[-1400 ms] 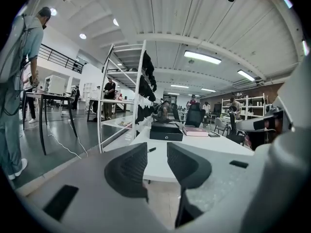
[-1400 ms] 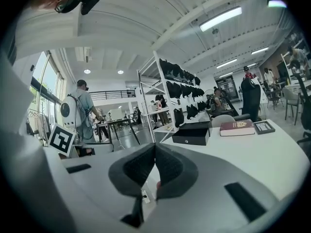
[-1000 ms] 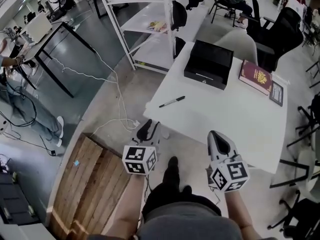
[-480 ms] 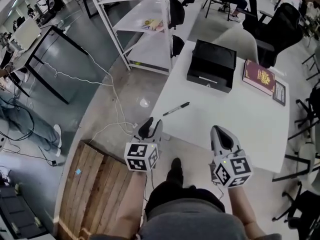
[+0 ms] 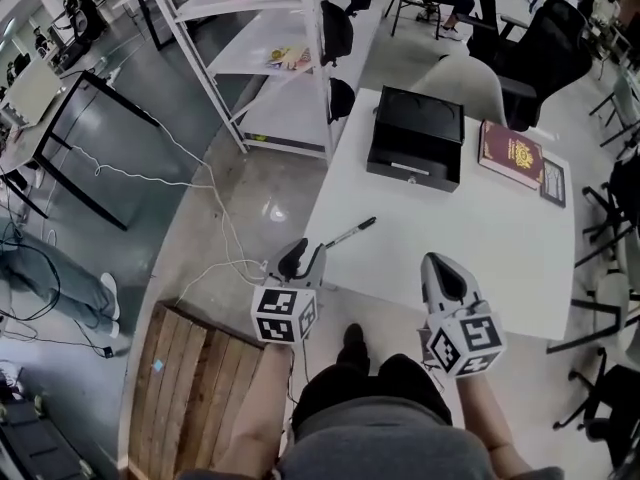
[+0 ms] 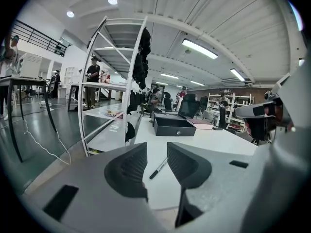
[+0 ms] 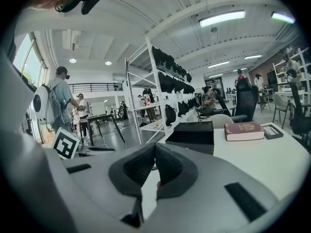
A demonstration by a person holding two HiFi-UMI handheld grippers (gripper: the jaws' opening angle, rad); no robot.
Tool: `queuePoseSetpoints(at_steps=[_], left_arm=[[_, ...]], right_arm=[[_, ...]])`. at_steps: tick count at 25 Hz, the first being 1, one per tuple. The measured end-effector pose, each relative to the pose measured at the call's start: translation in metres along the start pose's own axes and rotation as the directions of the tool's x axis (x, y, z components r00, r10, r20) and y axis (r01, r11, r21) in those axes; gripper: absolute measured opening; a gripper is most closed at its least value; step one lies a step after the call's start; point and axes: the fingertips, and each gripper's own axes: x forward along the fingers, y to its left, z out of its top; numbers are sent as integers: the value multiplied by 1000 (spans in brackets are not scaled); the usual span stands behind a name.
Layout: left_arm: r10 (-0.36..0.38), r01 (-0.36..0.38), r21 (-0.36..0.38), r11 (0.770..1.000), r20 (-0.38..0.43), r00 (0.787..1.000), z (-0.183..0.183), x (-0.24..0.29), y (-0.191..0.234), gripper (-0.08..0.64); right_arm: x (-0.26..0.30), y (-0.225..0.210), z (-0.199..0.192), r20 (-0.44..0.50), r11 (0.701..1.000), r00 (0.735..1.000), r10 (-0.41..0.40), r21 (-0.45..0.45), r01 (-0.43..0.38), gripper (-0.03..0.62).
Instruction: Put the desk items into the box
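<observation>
A black marker pen [image 5: 350, 232] lies near the white table's [image 5: 480, 248] front left edge. At the back stands an open black box [image 5: 415, 138], with a dark red book [image 5: 514, 155] and a small dark flat item [image 5: 553, 181] to its right. My left gripper [image 5: 300, 250] hovers at the table's front left corner, just short of the pen, with its jaws a little apart and empty. In the left gripper view the pen [image 6: 159, 168] shows through the gap of that gripper [image 6: 156, 152]. My right gripper [image 5: 441, 268] is over the front edge; its jaws [image 7: 155, 150] meet at the tips with nothing in them.
White shelving [image 5: 270, 58] stands left of the table, with cables [image 5: 215, 208] on the floor. A white chair [image 5: 462, 83] and black office chairs [image 5: 545, 53] sit behind the table. A wooden pallet [image 5: 190, 388] lies at lower left. A person [image 7: 51, 106] stands off to the left.
Both grippers and the view have come nearer the table. The left gripper now sits closer to the pen. Nothing was taken hold of.
</observation>
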Motion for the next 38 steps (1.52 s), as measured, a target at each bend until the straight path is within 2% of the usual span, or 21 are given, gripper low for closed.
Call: queuePoseSetpoints(at_steps=[9,20,24,32,38], left_arm=[[-65,68,45,997,-76,995,-10,27,-10,115],[-117,143,138,980,-183,976,-17,64,-24,115],[-137,183,181,966,-241,961,-21,78,-29,115],[-157,231,208,950,-321,934,-28,102,-32,115],[-175,298,249,922,-417,892,-42,112,-39,115]], right_arm=[[-4,-15,3,4,998,998,-58,16,58,5],[5,-44,4,5,994,995,-96,55,95,5],[13,-53,6,3,993,995,-99,63,99,5],[28,-69,4,-17,992,995,-101,79,102,5],[36,-74,3,-31,991,995,-99,85,102,5]])
